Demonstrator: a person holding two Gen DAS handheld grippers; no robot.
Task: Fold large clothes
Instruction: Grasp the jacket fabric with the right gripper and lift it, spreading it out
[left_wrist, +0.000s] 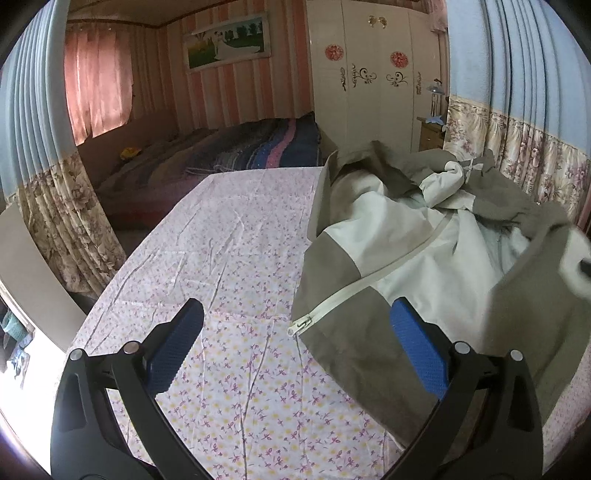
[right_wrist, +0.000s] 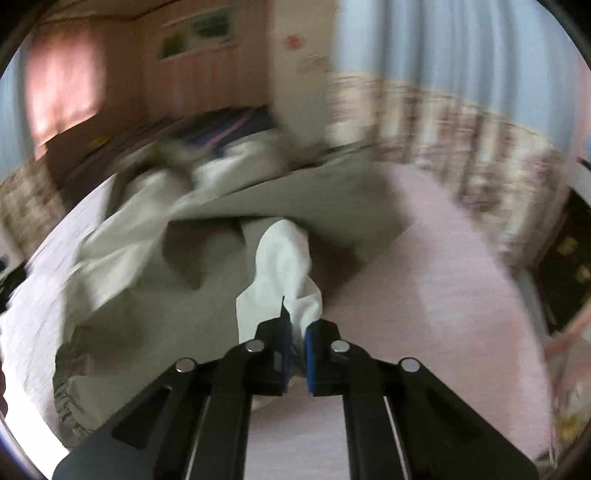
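Note:
A large khaki and white zip jacket (left_wrist: 417, 254) lies rumpled on the right of a table covered with a floral cloth (left_wrist: 236, 258). My left gripper (left_wrist: 295, 321) is open and empty, just above the cloth at the jacket's zipper end (left_wrist: 297, 326). In the blurred right wrist view my right gripper (right_wrist: 295, 332) is shut on a white fold of the jacket (right_wrist: 284, 266) and holds it up off the pink cloth (right_wrist: 424, 295). The right gripper also shows as a blur at the right edge of the left wrist view (left_wrist: 578, 266).
A bed with a striped blanket (left_wrist: 236, 151) lies beyond the table. A white wardrobe (left_wrist: 373, 70) stands at the back. Floral curtains (left_wrist: 517, 140) hang to the right and left. A pale board (left_wrist: 33, 266) leans at the left.

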